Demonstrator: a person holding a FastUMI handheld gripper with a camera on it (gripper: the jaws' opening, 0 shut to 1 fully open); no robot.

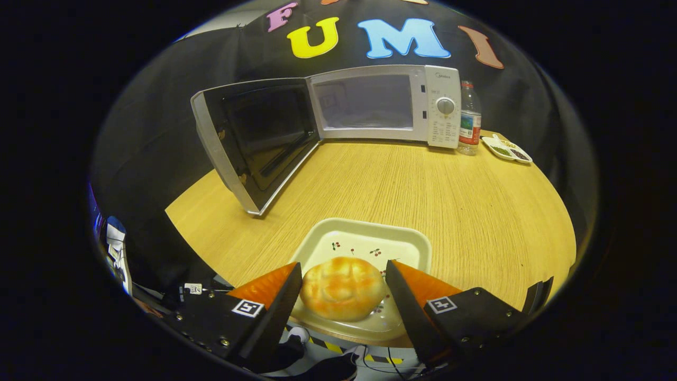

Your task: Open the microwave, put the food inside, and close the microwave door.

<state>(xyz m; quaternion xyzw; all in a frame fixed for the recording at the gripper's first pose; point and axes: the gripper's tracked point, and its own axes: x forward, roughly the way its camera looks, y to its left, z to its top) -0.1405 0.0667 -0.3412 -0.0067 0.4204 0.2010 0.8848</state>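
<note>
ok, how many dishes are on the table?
2. A cream rectangular plate holding the round golden bun, between the open gripper fingers; a small white divided dish beside the plastic bottle, right of the white microwave.

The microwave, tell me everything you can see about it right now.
The microwave is a white countertop unit standing upright at the far side of the wooden table, well beyond the gripper, whose open fingers flank a bun on a plate. Its door, white-framed with a dark window, is swung wide open to the left. The pale cavity looks empty. A control panel with a round dial sits on its right, beside a water bottle.
</note>
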